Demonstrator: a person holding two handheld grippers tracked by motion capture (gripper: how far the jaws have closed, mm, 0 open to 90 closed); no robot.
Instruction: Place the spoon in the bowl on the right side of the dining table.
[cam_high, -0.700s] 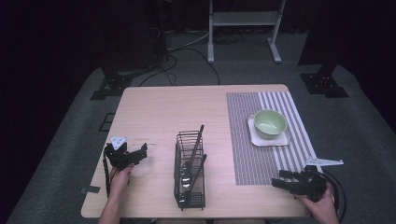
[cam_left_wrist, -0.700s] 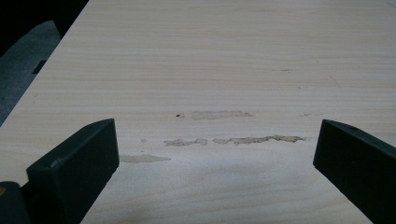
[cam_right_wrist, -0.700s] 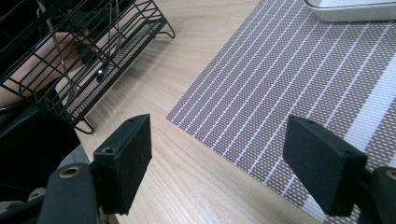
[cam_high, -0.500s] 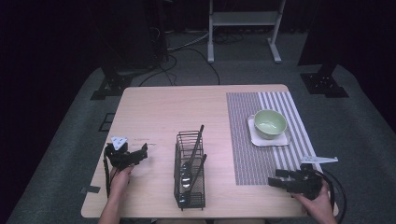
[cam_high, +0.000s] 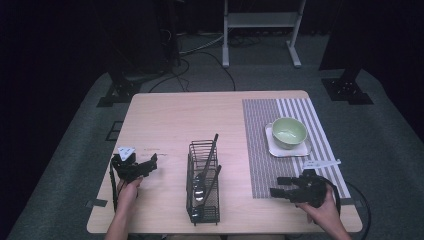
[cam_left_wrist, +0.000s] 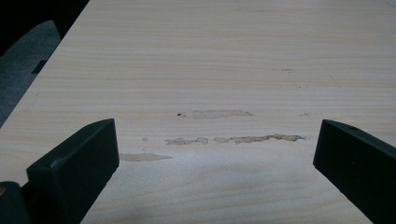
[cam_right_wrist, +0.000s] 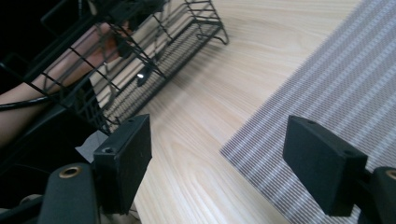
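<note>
A black wire basket (cam_high: 202, 187) stands near the front middle of the wooden table (cam_high: 190, 115) with several dark utensils (cam_high: 206, 167) upright in it. My left gripper (cam_high: 150, 164) hovers left of the basket, its jaws wide apart over bare scuffed wood, open (cam_left_wrist: 217, 135). My right gripper (cam_high: 276, 185) is at the front right, pointing left toward the basket. It is open (cam_right_wrist: 219, 140) above the front corner of the striped placemat (cam_right_wrist: 336, 93), with nothing between its jaws. The basket (cam_right_wrist: 140, 56) lies ahead of it.
A pale green bowl (cam_high: 289, 132) sits on a white square plate (cam_high: 272, 149) on the grey striped placemat (cam_high: 260, 150) at the right. A white metal stand (cam_high: 260, 30) and cables are on the floor behind the table.
My right gripper has slid a little to the left, toward the basket. The left gripper has stayed where it was.
</note>
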